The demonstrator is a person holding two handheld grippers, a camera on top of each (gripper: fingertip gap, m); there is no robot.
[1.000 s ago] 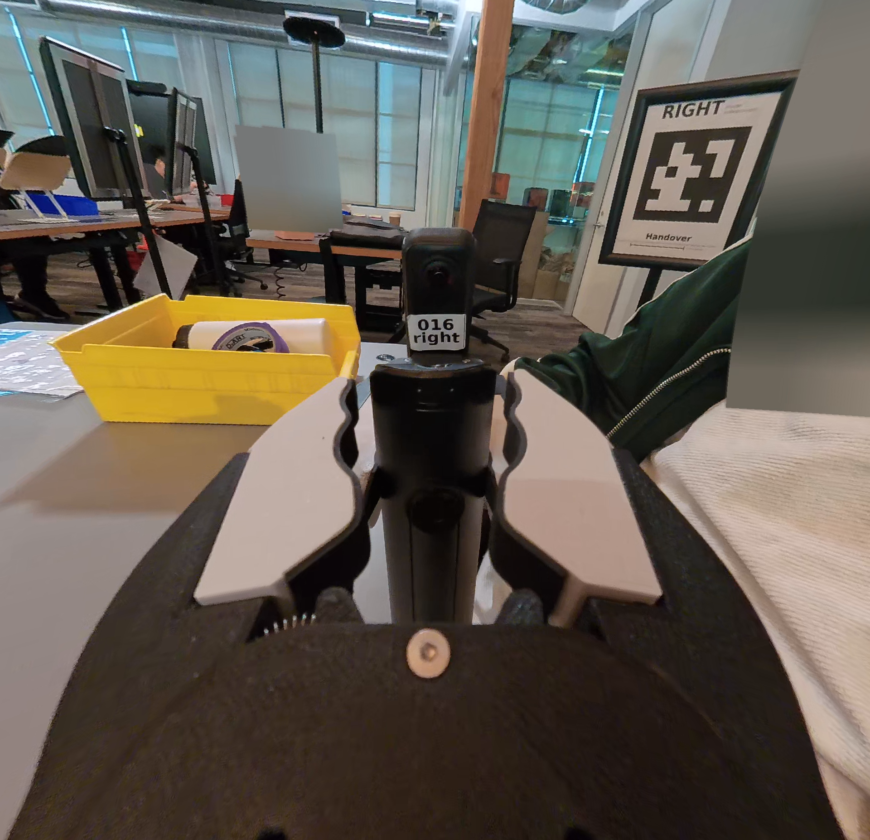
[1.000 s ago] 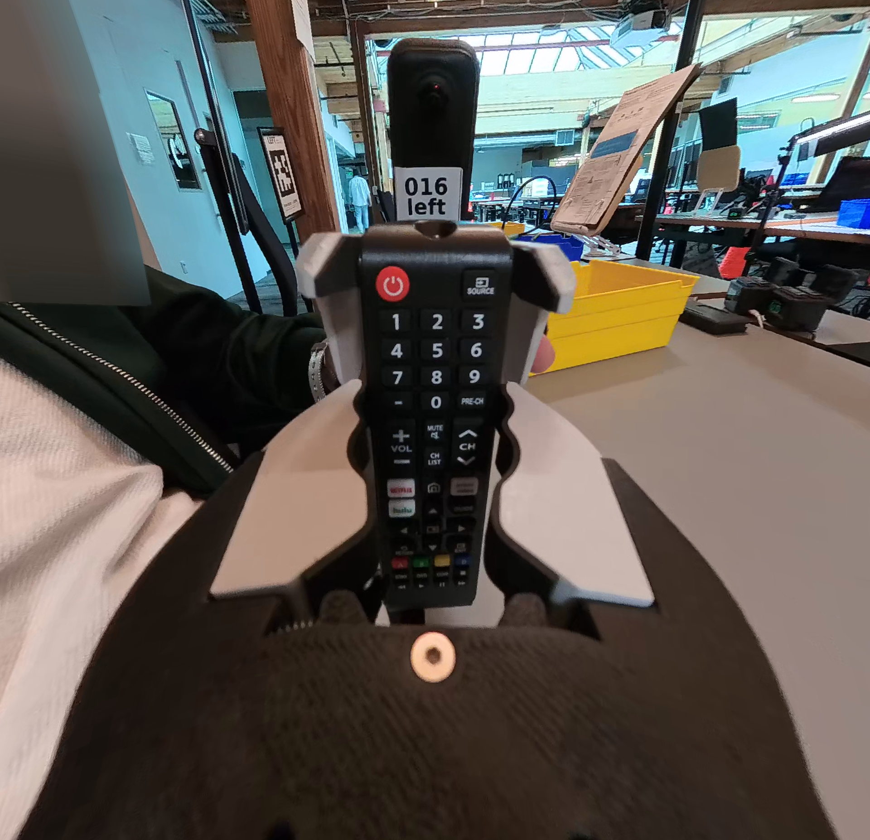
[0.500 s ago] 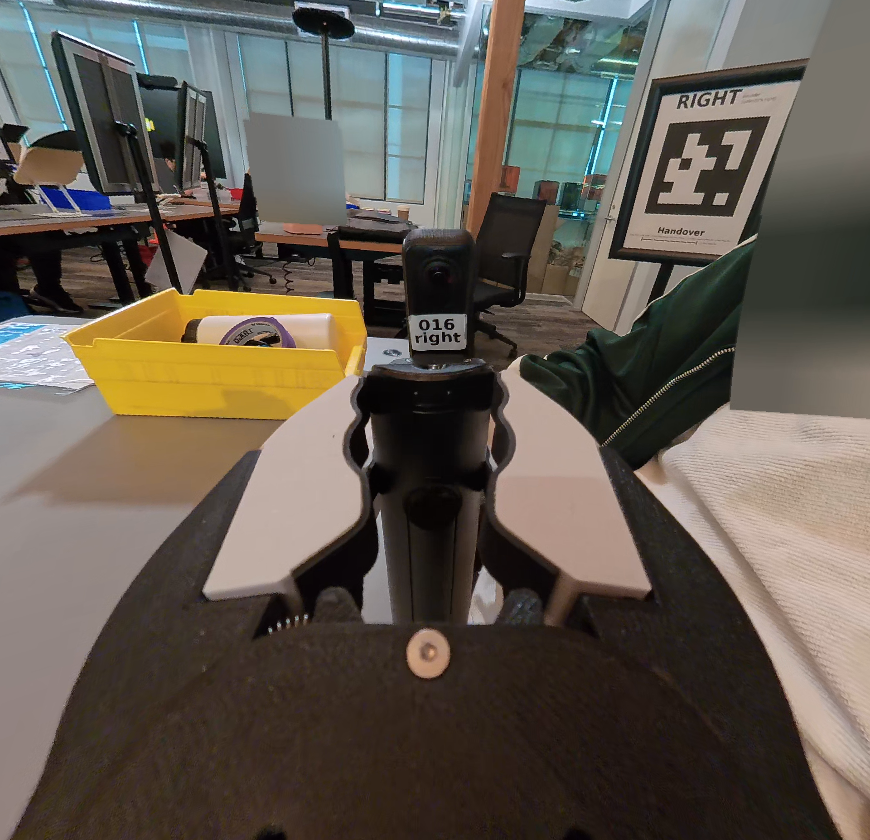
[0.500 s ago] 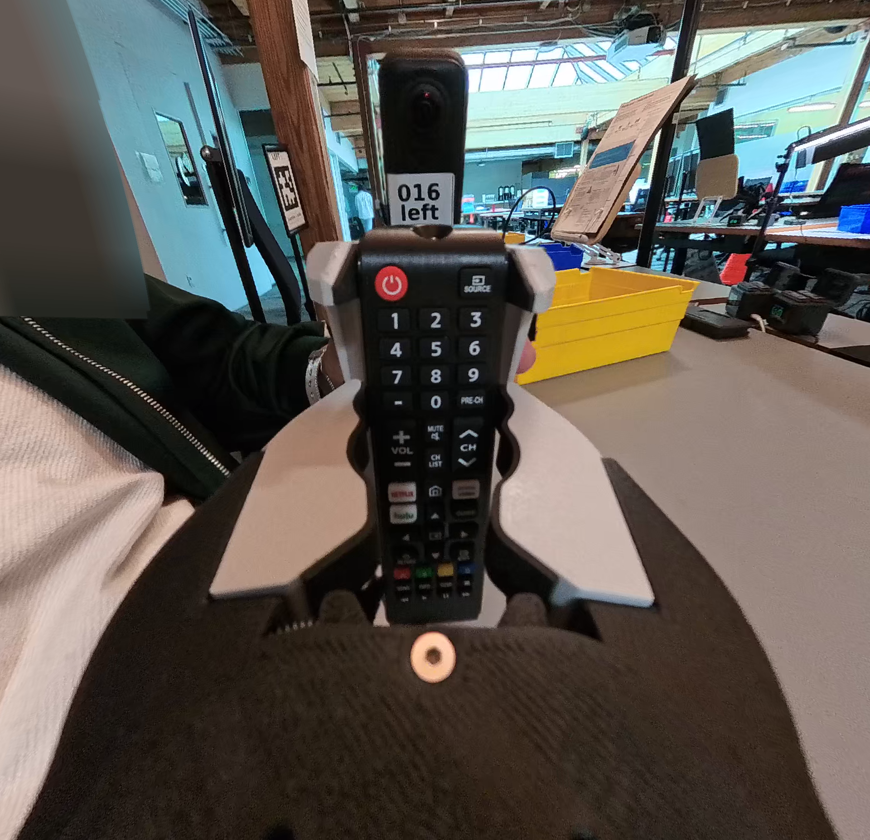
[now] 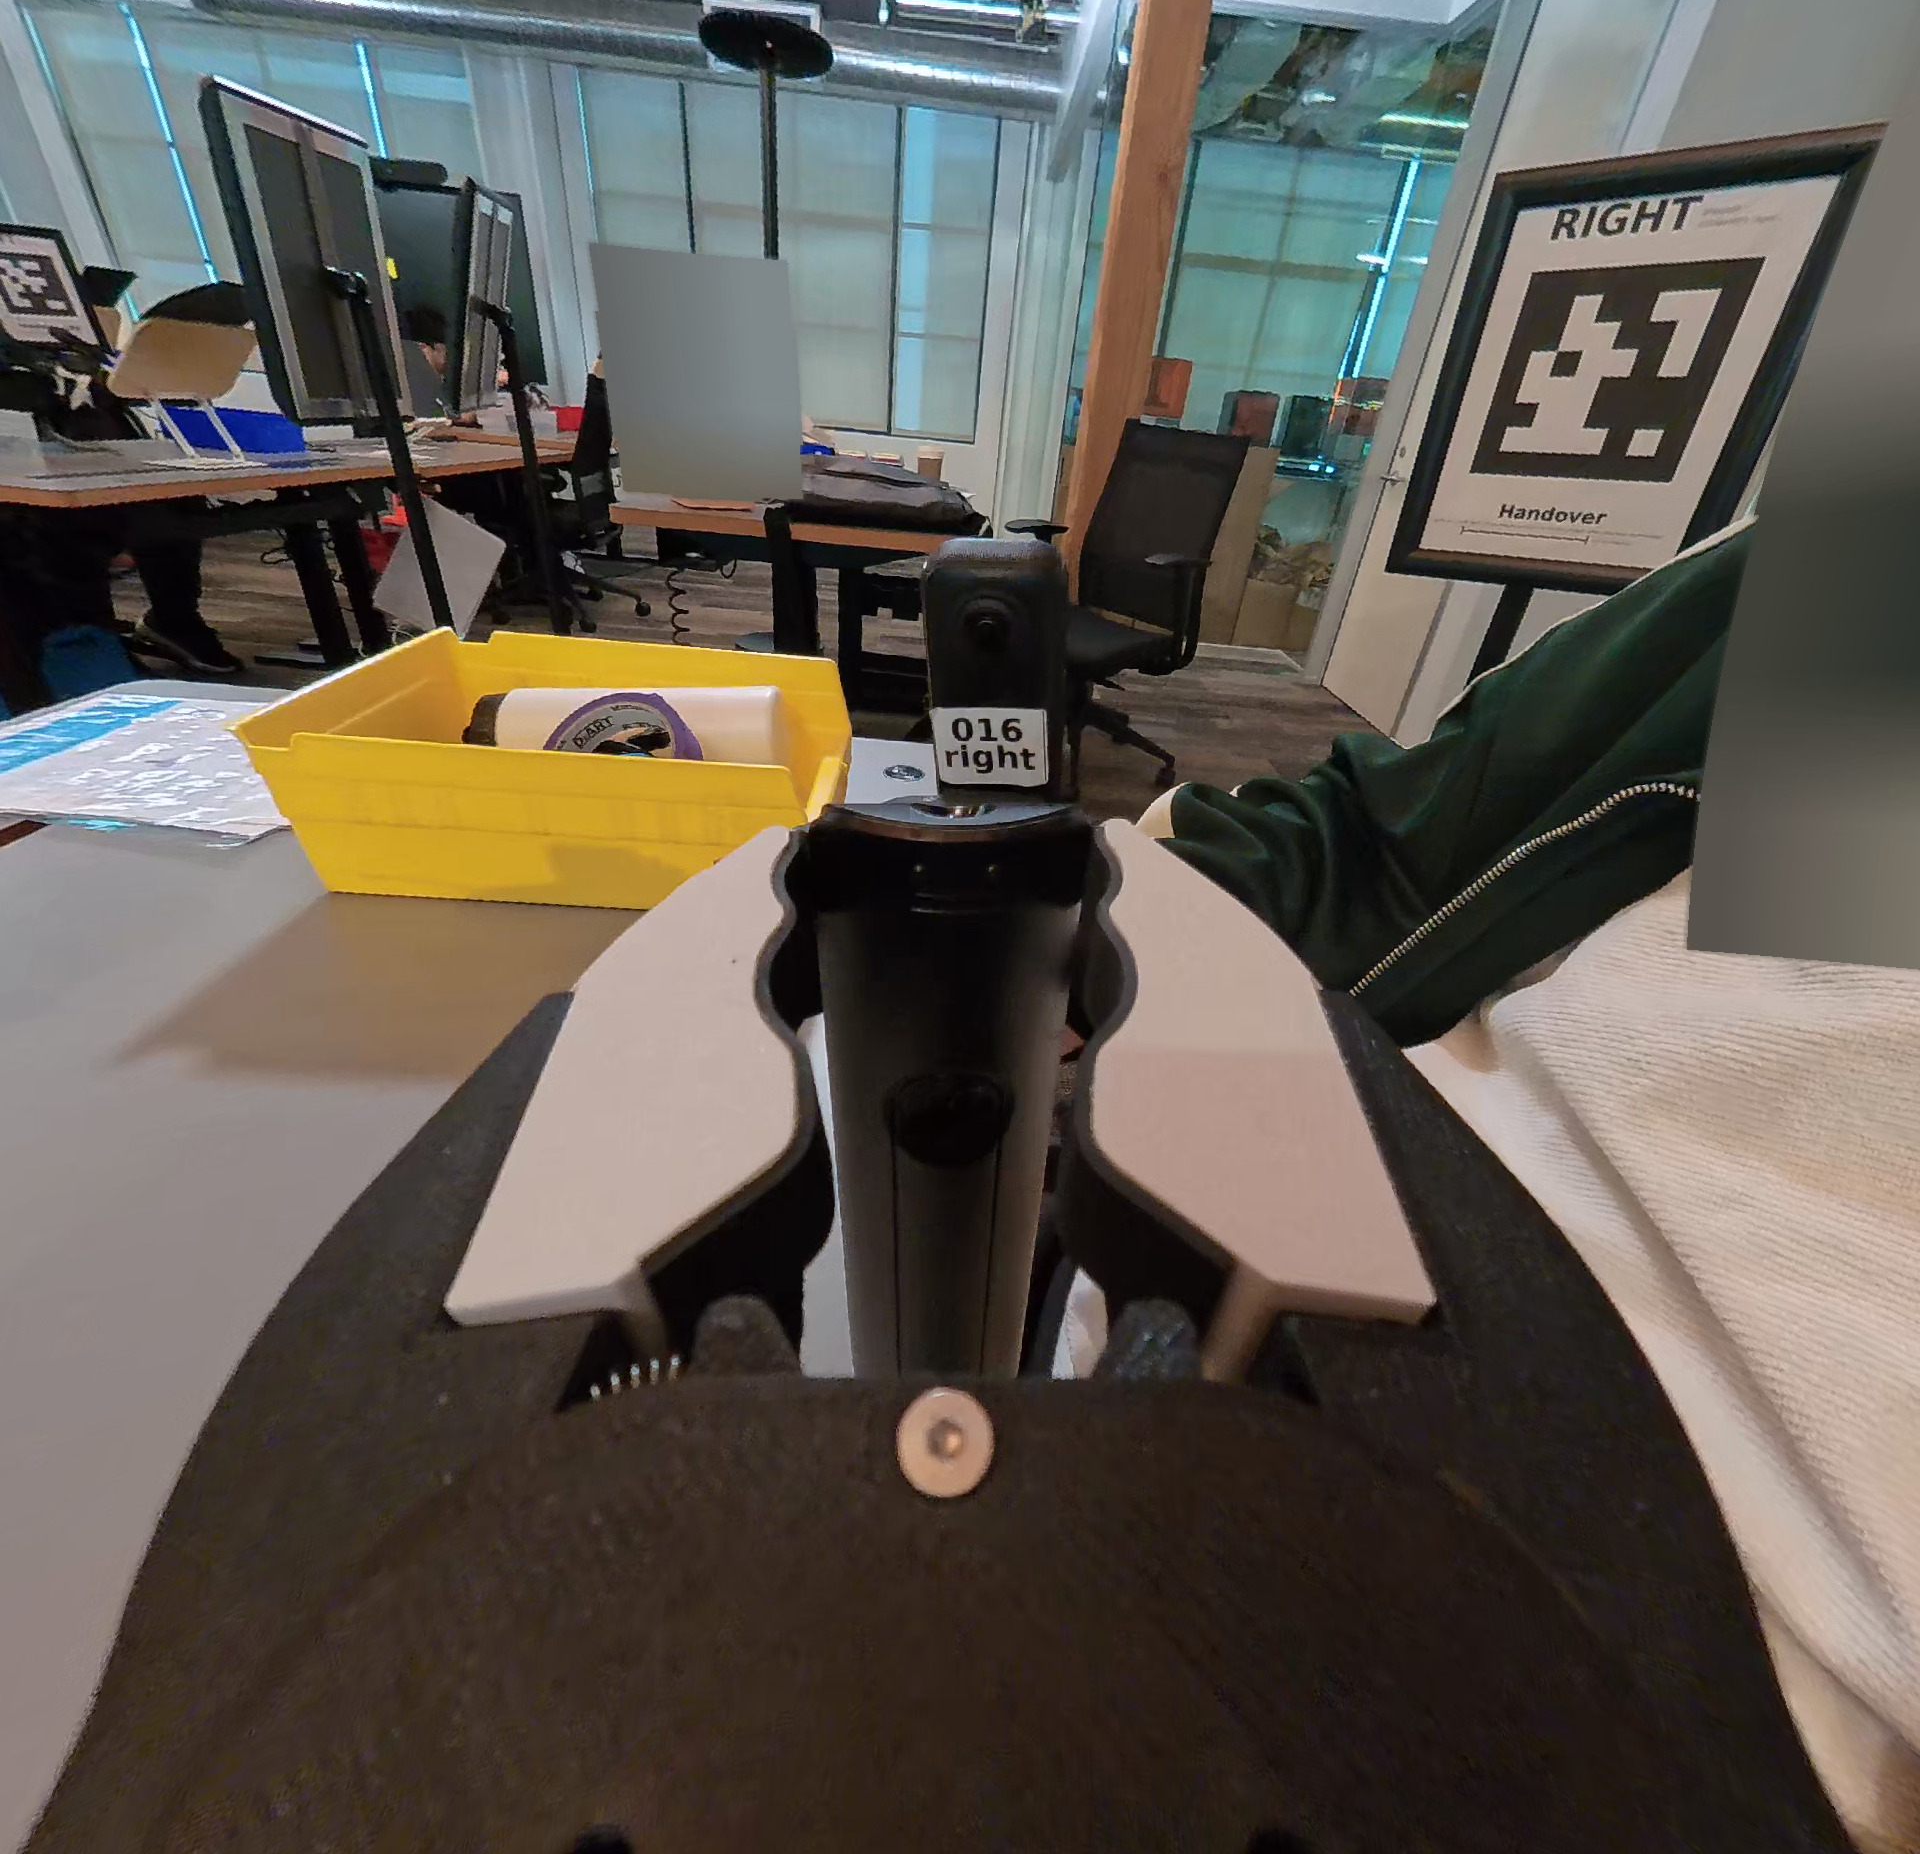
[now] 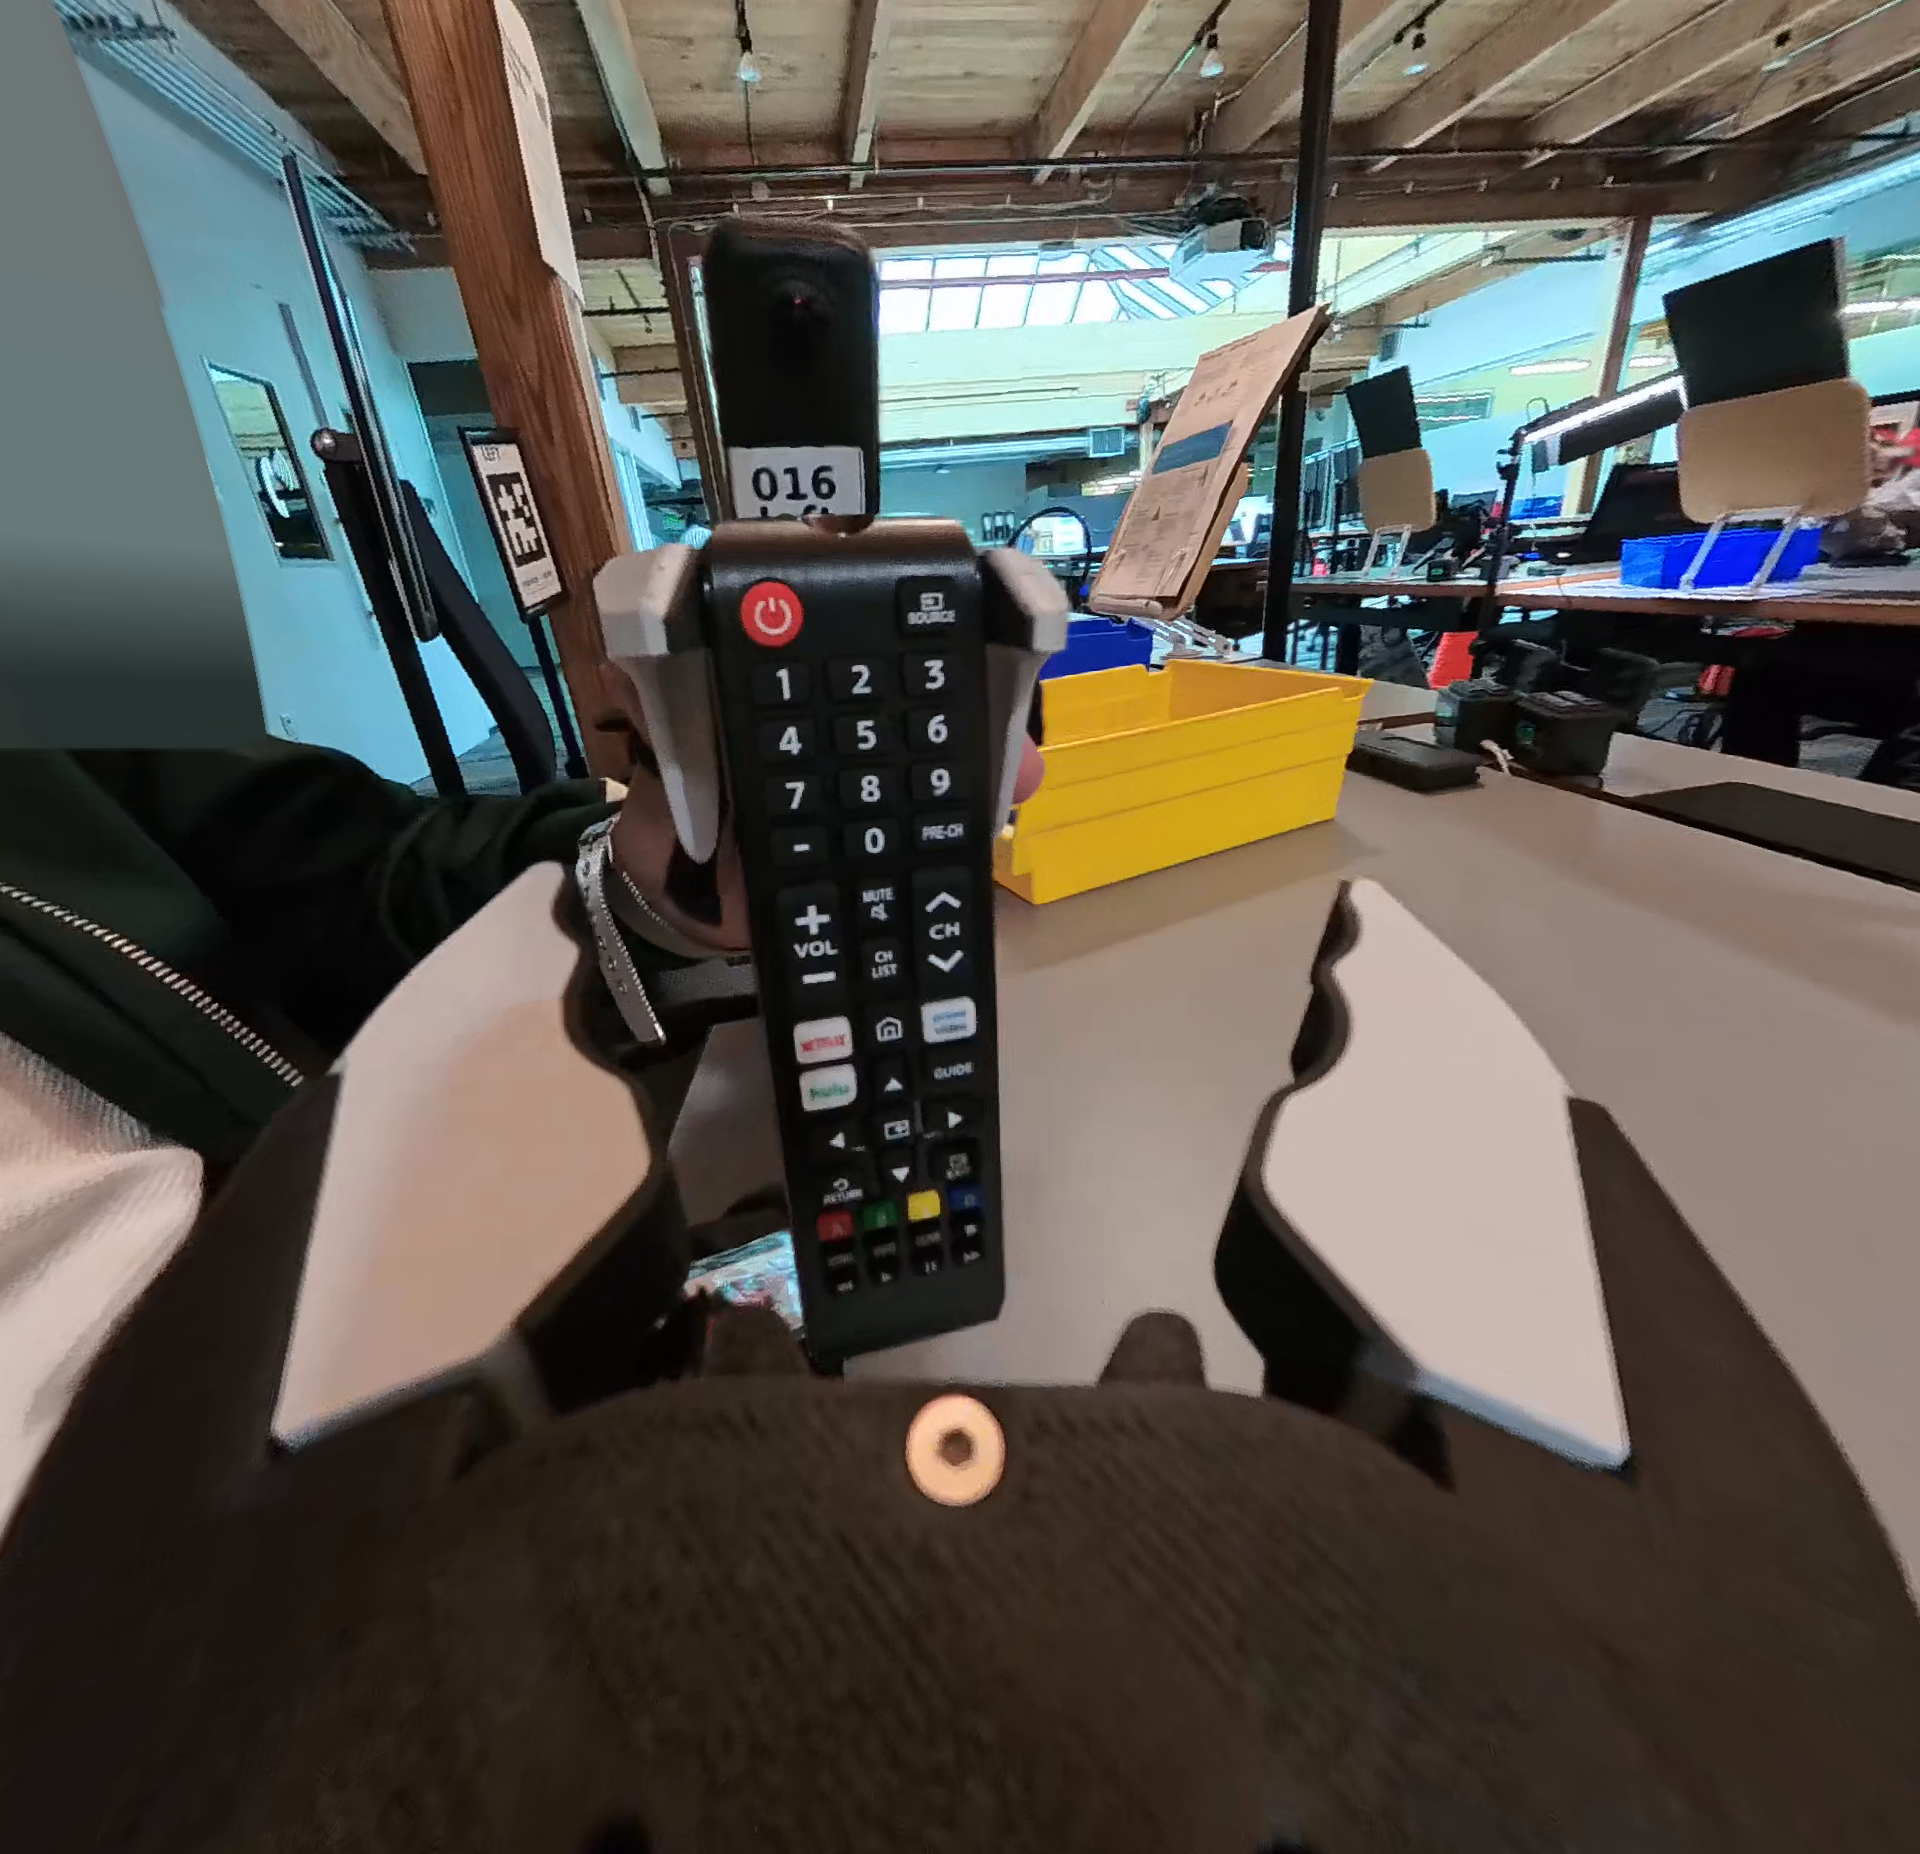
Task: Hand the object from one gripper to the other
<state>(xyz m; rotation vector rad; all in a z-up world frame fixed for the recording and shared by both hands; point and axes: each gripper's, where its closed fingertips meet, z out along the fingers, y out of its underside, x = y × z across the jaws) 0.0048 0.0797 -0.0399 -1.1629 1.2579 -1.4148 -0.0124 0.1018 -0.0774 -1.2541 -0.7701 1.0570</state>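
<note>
Above the grey table (image 6: 1558,973), a black remote (image 6: 883,931) is standing upright in the air, its button face turning toward the right wrist camera and its plain back (image 5: 940,1129) toward the left wrist camera. Its top end is sitting clamped between the pale fingers of the left gripper (image 6: 831,620), which is showing farther off in the right wrist view, one finger pressing each long edge beside the number keys. From the left wrist view, that same gripper (image 5: 940,931) is closing its two grey fingers (image 5: 665,1108) against the sides of the remote, with no gap visible at the tips. The right gripper (image 6: 956,1129) is standing with its fingers (image 6: 468,1129) spread wide apart, and the lower half of the remote is hanging between them, nearer the left-hand finger; neither finger is touching it as far as can be seen. A person's arm in a dark green sleeve (image 5: 1455,869) is reaching toward the grippers, and a wristwatch (image 6: 613,931) is showing at the wrist behind the remote. On the table beyond, a yellow bin (image 5: 540,817) is holding a white bottle (image 5: 634,724) lying on its side. The right wrist view is showing a yellow bin (image 6: 1174,765) past the remote too; whether it is the same one cannot be told. A framed sign (image 5: 1621,360) with a black-and-white square pattern is standing behind the sleeve.
</note>
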